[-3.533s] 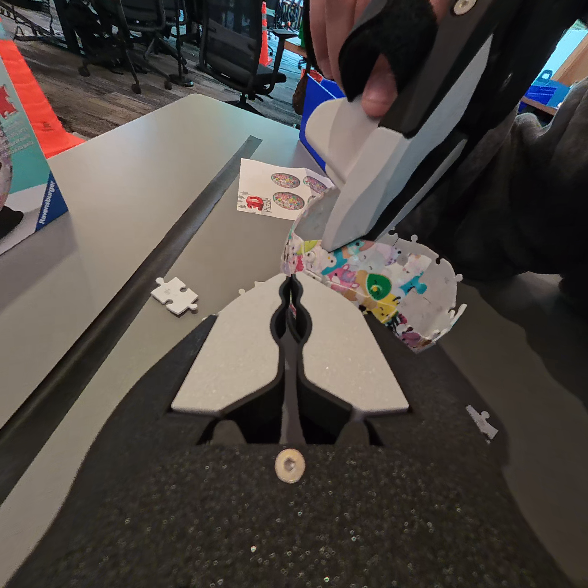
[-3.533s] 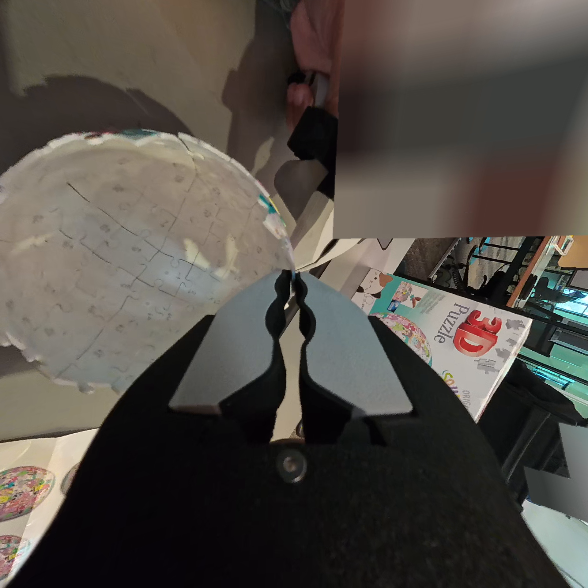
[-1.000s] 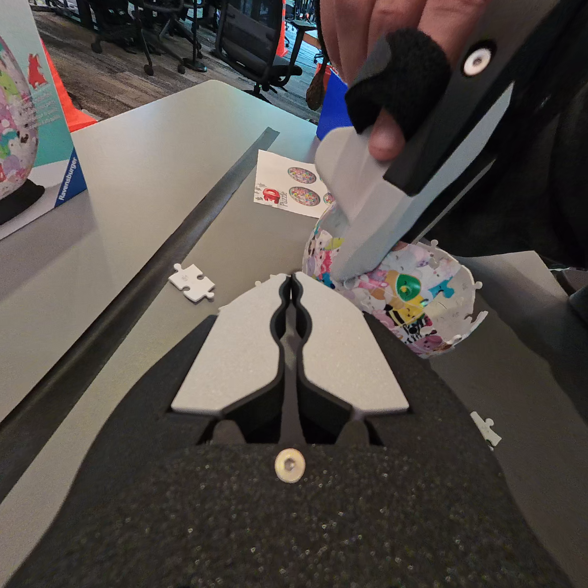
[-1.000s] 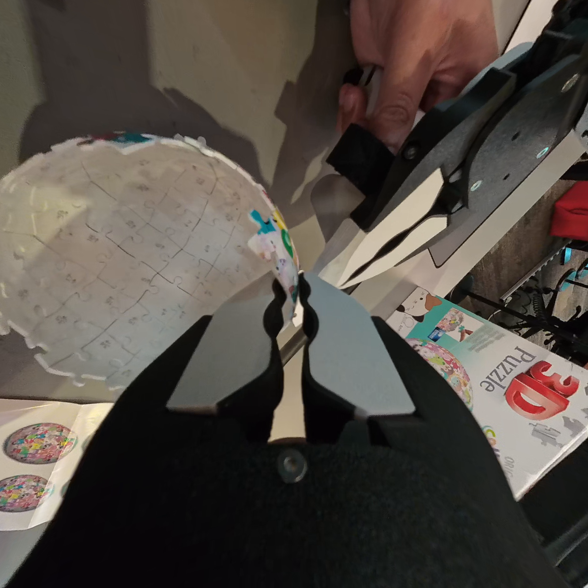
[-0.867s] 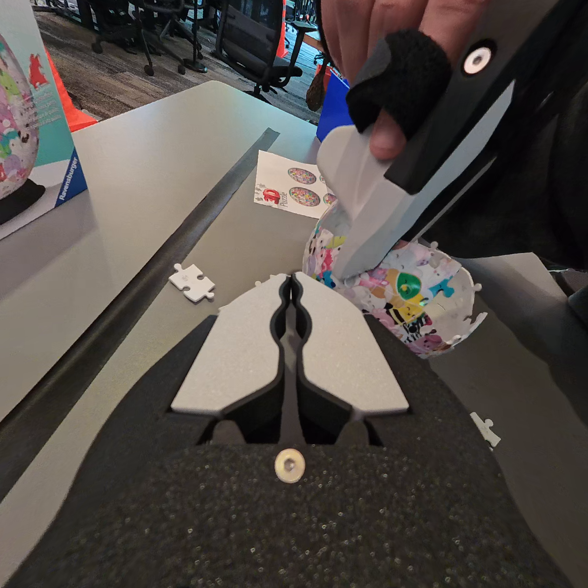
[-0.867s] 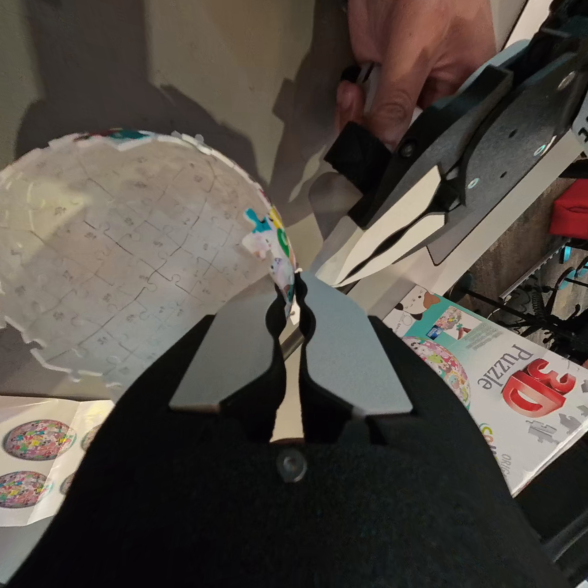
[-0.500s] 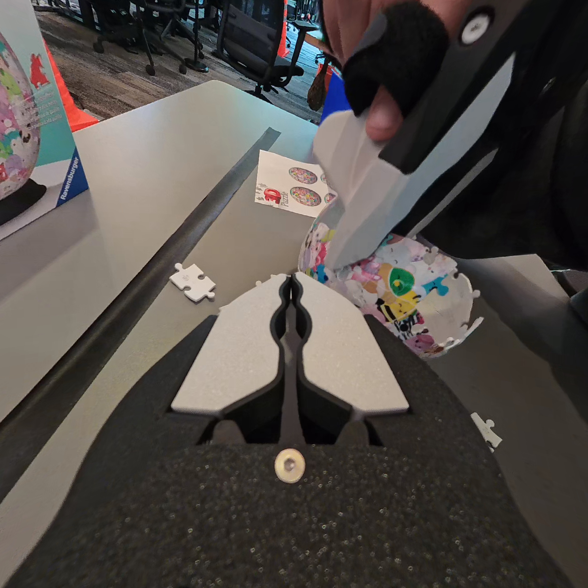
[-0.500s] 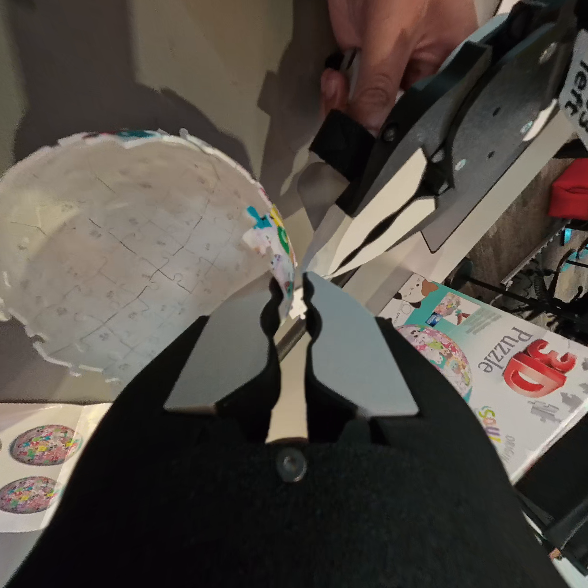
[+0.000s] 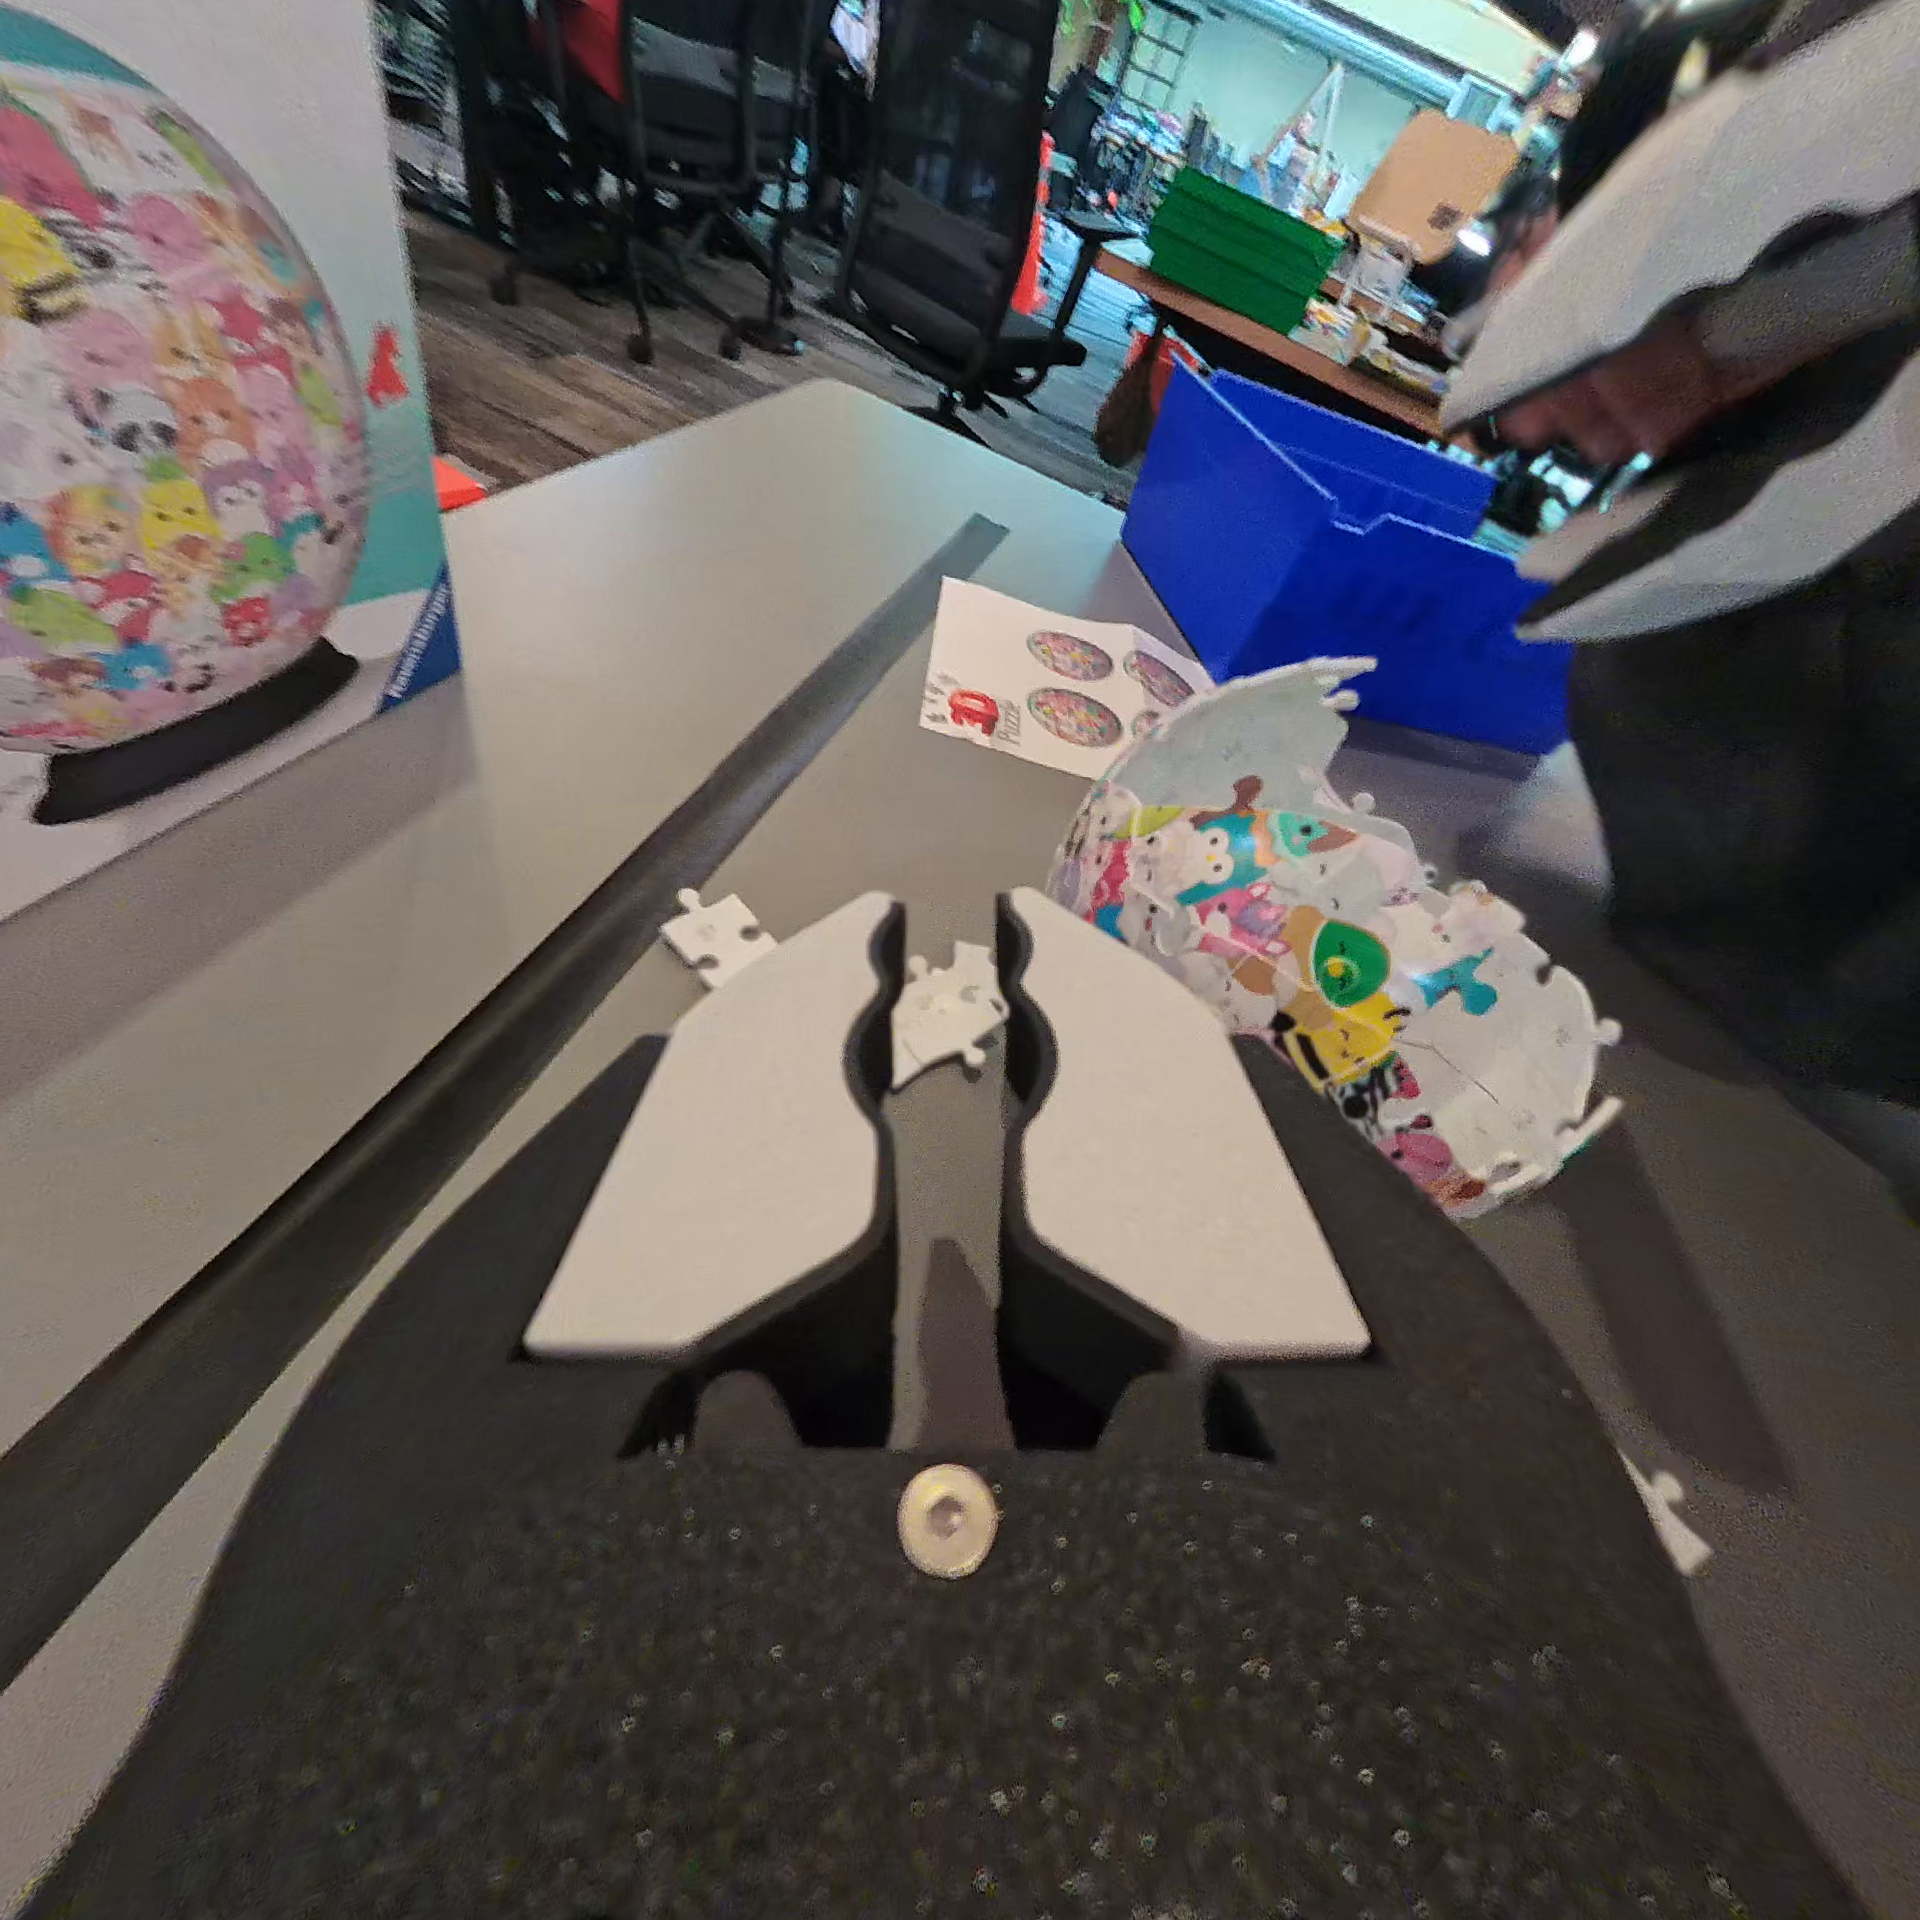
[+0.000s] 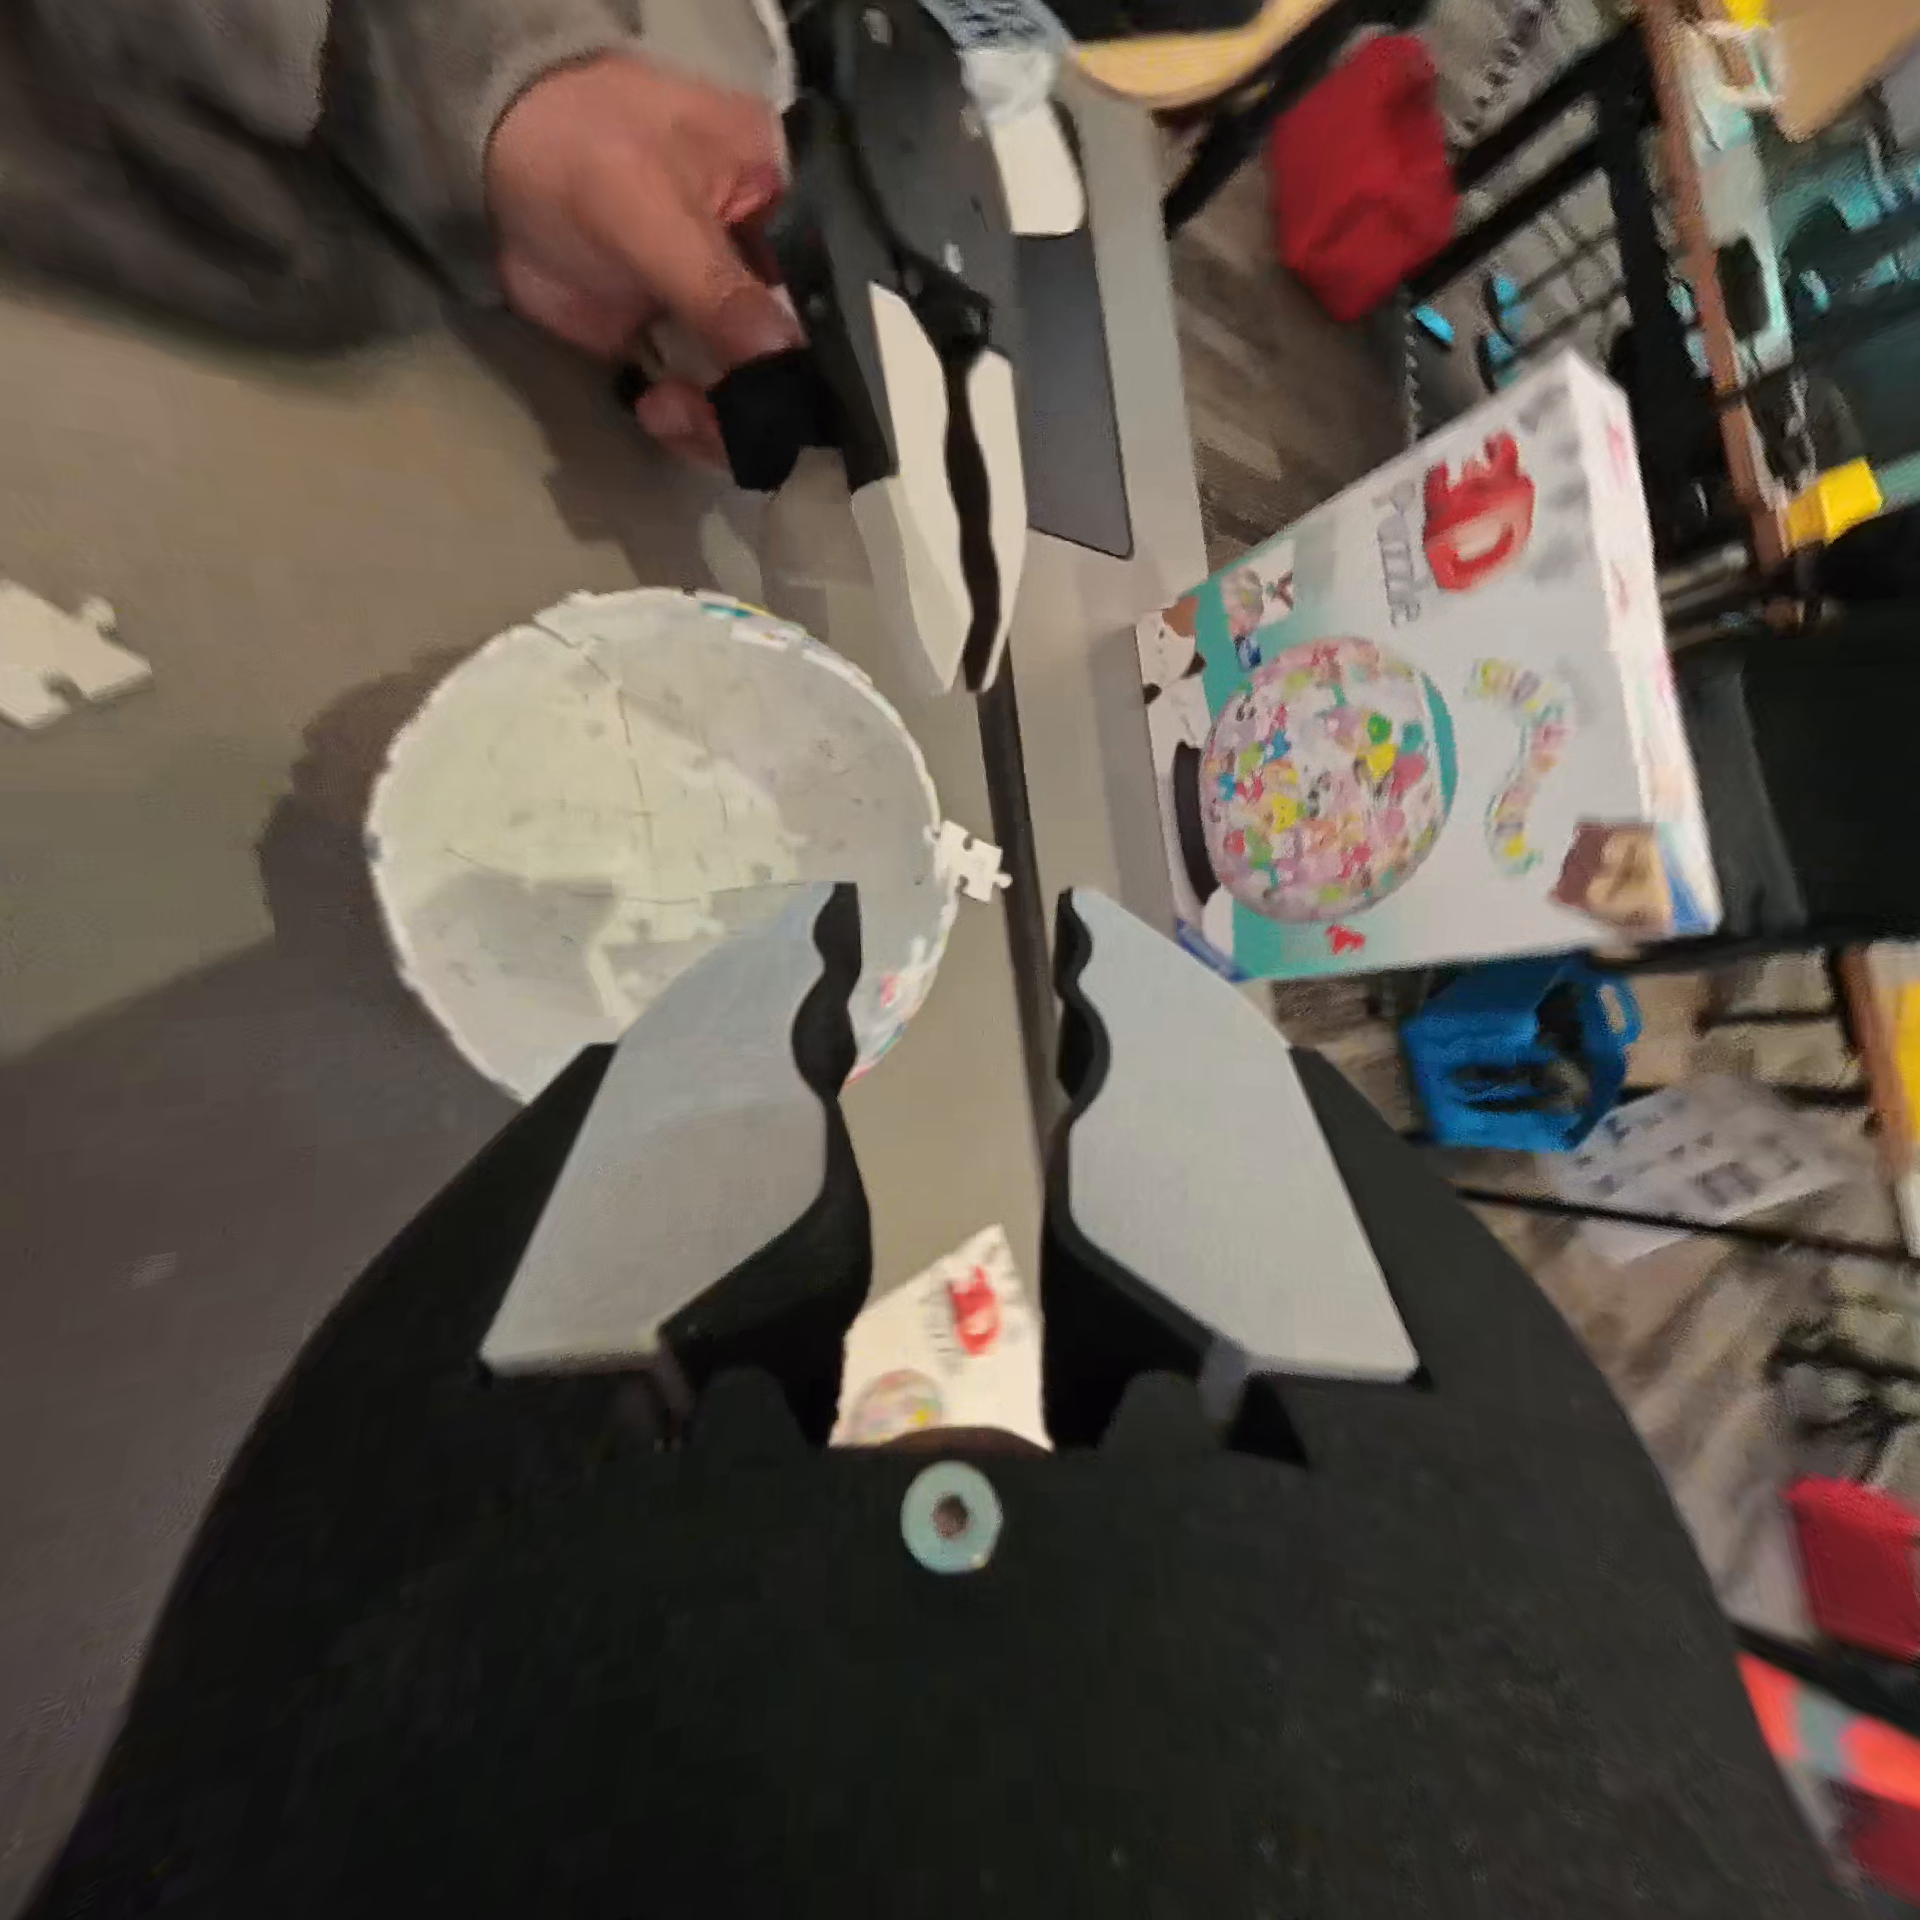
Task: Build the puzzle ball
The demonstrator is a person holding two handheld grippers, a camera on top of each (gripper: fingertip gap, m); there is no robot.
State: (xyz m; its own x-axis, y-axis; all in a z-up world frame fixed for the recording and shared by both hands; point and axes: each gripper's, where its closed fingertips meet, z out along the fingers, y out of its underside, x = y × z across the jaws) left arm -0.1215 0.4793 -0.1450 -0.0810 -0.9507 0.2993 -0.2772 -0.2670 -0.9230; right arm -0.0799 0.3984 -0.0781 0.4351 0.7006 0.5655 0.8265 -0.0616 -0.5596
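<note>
The half-built puzzle ball is a colourful shell with a white inside, and it rests on the grey table to the right of my left gripper. That gripper is slightly open, low over the table, and a loose white piece lies between its tips. My right gripper is open and empty, raised above the shell. The right gripper also shows at the top right of the left wrist view. The left gripper shows in the right wrist view, just past the shell's rim.
The puzzle box stands at the left. A picture leaflet and a blue bin lie behind the shell. Loose white pieces lie on the table. A dark seam runs between the tabletops. The left gripper's tips are roughly 12 centimeters from the right gripper's. The shell is about 10 centimeters from my left fingertips.
My right gripper has let go of the shell's rim, opened and lifted away. My left gripper has gone from shut to slightly open, with a loose piece now between its tips.
</note>
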